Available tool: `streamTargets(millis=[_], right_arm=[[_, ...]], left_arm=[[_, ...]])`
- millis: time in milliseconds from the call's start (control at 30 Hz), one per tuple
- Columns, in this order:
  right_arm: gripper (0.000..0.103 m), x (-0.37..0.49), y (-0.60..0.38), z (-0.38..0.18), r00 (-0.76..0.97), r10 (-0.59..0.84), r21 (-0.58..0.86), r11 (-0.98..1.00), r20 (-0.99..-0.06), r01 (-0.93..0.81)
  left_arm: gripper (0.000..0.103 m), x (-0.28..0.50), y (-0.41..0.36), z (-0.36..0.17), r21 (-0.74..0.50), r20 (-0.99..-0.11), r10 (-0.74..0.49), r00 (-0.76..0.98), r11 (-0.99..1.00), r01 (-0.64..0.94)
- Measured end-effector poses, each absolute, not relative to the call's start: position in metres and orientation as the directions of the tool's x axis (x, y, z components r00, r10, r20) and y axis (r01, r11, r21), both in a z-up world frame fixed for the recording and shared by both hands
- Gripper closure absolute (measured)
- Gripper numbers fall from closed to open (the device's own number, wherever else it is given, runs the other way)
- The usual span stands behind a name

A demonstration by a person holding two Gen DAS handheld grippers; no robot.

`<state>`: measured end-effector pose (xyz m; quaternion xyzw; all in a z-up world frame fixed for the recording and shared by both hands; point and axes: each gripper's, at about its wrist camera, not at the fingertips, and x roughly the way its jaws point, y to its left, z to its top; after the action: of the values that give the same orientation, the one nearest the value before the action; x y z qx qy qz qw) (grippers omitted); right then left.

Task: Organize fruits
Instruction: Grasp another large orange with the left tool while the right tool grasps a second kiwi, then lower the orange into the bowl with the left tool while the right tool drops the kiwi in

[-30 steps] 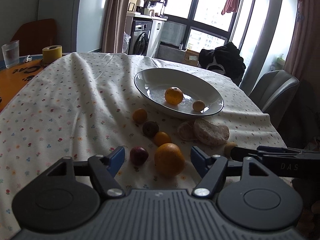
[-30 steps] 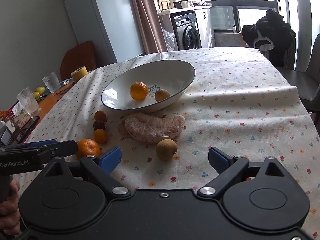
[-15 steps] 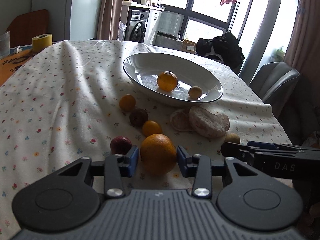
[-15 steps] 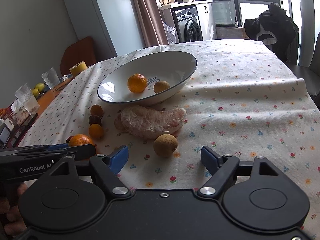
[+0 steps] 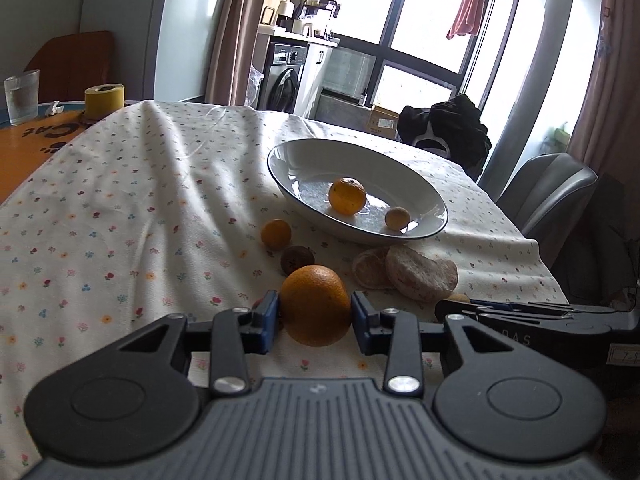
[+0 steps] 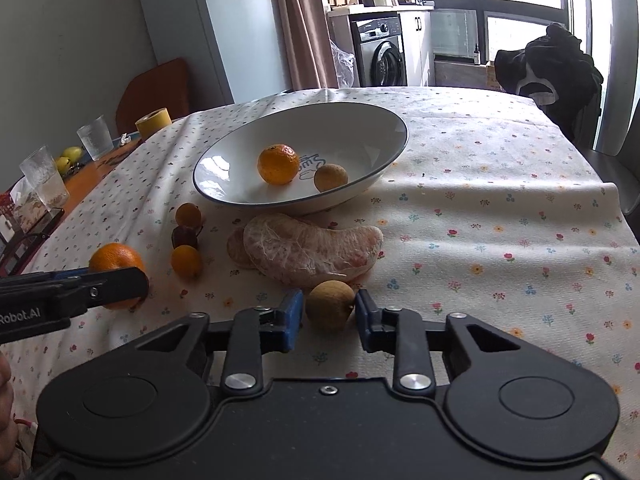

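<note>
Cream tablecloth sprinkled with tiny red, blue and yellow flowers; bare orange worktop at its edge, lettered in dark blue with paw prints. White bowl with a thin dark rim and blue writing inside, holding a bright orange mandarin and a dull tan longan. Pale pink pomelo segment veined with white pith, a dark maroon fruit, a yellow tape roll, and blue pads on black gripper fingers.
</note>
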<state>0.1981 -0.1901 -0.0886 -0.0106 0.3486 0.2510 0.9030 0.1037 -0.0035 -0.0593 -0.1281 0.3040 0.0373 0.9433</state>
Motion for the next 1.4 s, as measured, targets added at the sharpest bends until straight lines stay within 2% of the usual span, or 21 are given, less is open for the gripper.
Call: streamTargets(millis=[267, 967, 1400], right_arm=[[0.079, 0.194, -0.186, -0.079, 0.634, 0.460, 0.152, 0.865, -0.622, -0.478], [0.079, 0.198, -0.171, -0.053, 0.676, 0.466, 0.125, 0.863, -0.570, -0.489], [0.079, 0.215, -0.161, -0.048, 0.687, 0.463, 0.124, 0.867, -0.560, -0.483]], left_arm=[[0.066, 0.095, 0.012, -0.052, -0.225, -0.565, 0.024, 0.825, 0.957, -0.181], [0.066, 0.122, 0.017, -0.026, -0.172, -0.508, 0.008, 0.862, 0.979, -0.111], [0.066, 0.156, 0.014, -0.021, -0.126, -0.511, -0.024, 0.859, 0.991, -0.047]])
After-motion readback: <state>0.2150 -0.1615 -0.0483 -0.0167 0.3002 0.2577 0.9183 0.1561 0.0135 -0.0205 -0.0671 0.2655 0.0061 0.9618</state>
